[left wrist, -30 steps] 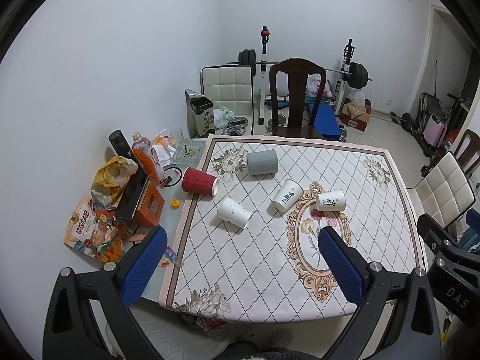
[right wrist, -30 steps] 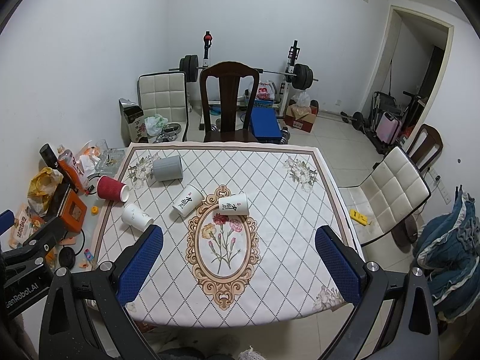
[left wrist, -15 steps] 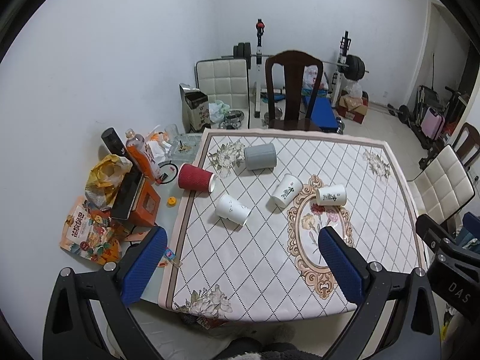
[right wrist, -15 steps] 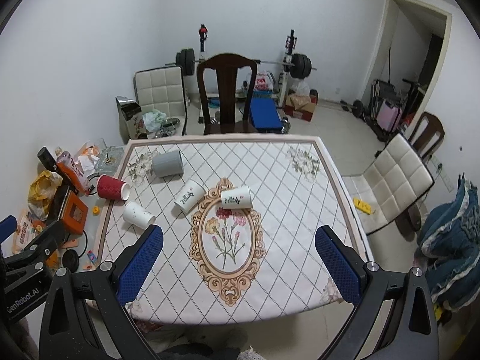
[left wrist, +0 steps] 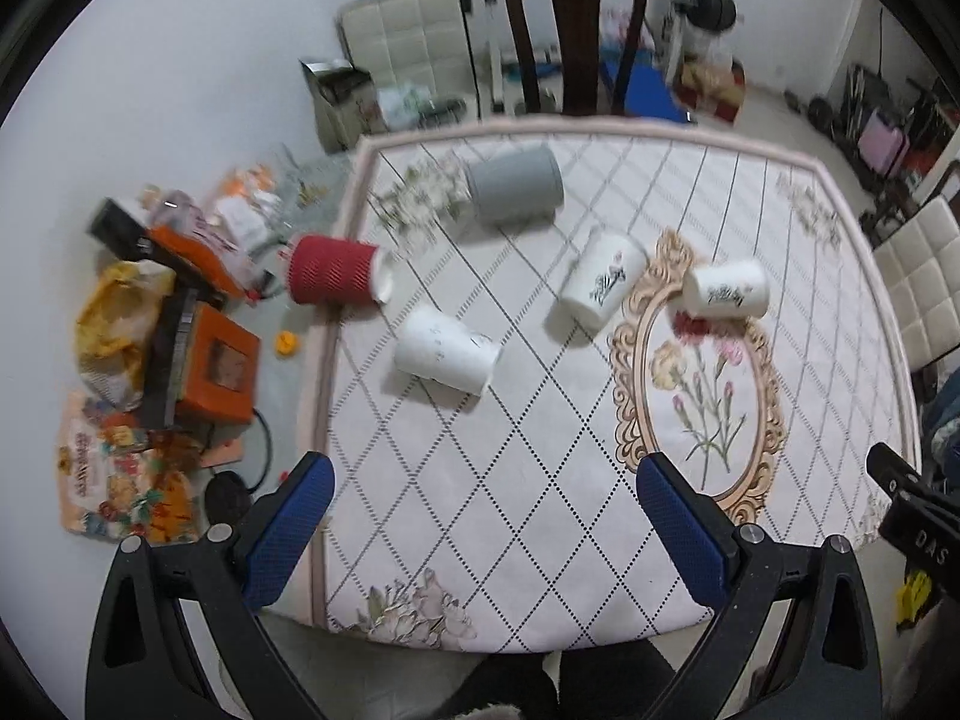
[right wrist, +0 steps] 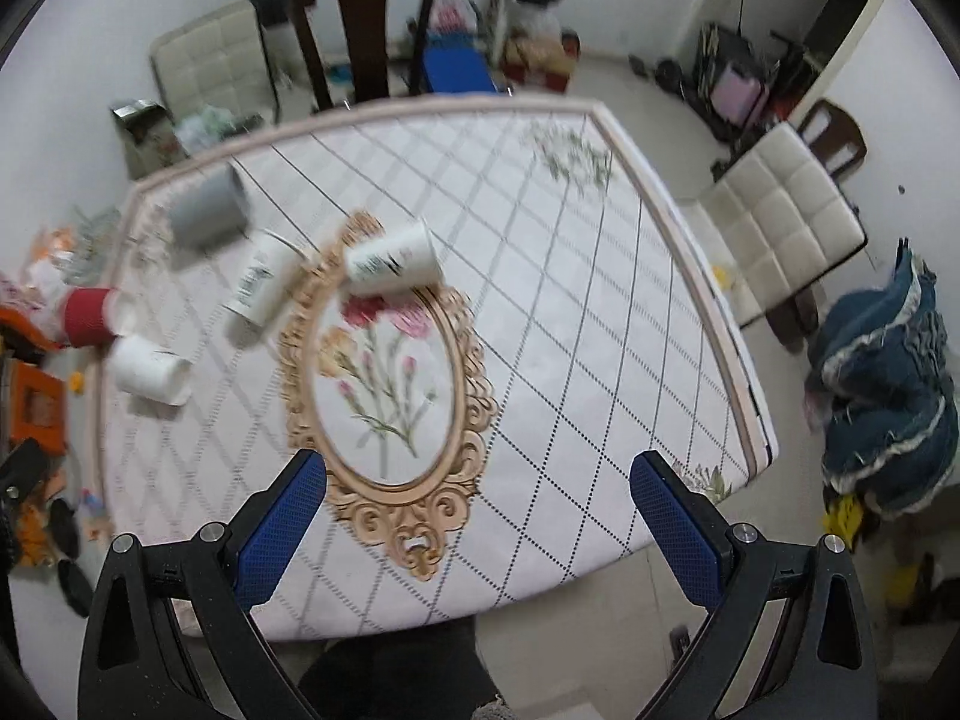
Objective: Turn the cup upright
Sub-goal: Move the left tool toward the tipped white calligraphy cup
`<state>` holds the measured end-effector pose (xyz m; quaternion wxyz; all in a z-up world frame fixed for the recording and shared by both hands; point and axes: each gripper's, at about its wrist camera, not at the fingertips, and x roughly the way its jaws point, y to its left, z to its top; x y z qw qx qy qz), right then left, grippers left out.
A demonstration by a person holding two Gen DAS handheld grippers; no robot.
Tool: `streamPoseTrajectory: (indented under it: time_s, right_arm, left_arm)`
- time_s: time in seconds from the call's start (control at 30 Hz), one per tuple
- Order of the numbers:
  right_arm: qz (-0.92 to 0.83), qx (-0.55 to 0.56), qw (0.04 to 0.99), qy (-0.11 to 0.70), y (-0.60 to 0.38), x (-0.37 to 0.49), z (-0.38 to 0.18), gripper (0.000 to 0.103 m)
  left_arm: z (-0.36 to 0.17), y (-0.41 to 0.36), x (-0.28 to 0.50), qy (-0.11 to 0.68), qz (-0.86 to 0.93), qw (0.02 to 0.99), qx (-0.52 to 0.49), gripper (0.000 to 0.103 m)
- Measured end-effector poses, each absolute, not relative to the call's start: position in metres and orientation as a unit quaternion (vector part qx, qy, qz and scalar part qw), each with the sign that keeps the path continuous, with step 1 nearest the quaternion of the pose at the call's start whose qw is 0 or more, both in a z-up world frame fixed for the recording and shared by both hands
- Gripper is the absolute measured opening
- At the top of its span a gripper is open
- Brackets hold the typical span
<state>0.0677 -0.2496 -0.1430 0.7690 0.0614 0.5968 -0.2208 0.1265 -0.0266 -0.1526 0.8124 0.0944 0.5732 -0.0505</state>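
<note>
While you hold both grippers high above the table, your left gripper and right gripper stand spread wide, gripping nothing. Five cups lie on their sides on the quilted, diamond-patterned cloth: a ribbed red cup, a smooth grey cup and three white paper cups, well apart from both grippers.

We count five cups lying on their sides on the counter: one grey cup, one red ribbed cup, and three white paper cups, two of them with black lettering and one mostly plain. Off to the side we get one orange box and one yellow bag. Two grippers, one per view.
</note>
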Motion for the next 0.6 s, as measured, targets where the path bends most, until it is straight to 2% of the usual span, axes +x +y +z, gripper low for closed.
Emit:
streamPoseTrajectory:
  time_s: [0.3, 0.6]
  right_arm:
    - [-0.206, 0.072, 0.718, 0.66, -0.298, 0.133, -0.24, 0.102]
    - [-0.196, 0.069, 0.683, 0.7, -0.322, 0.173, -0.298, 0.102]
  left_arm:
    - [-0.225, -0.065, 0.196, 0.625, -0.048, 0.769, 0.123, 0.102]
    - [-0.274, -0.113, 0.257, 0.642, -0.065, 0.742, 0.182, 0.102]
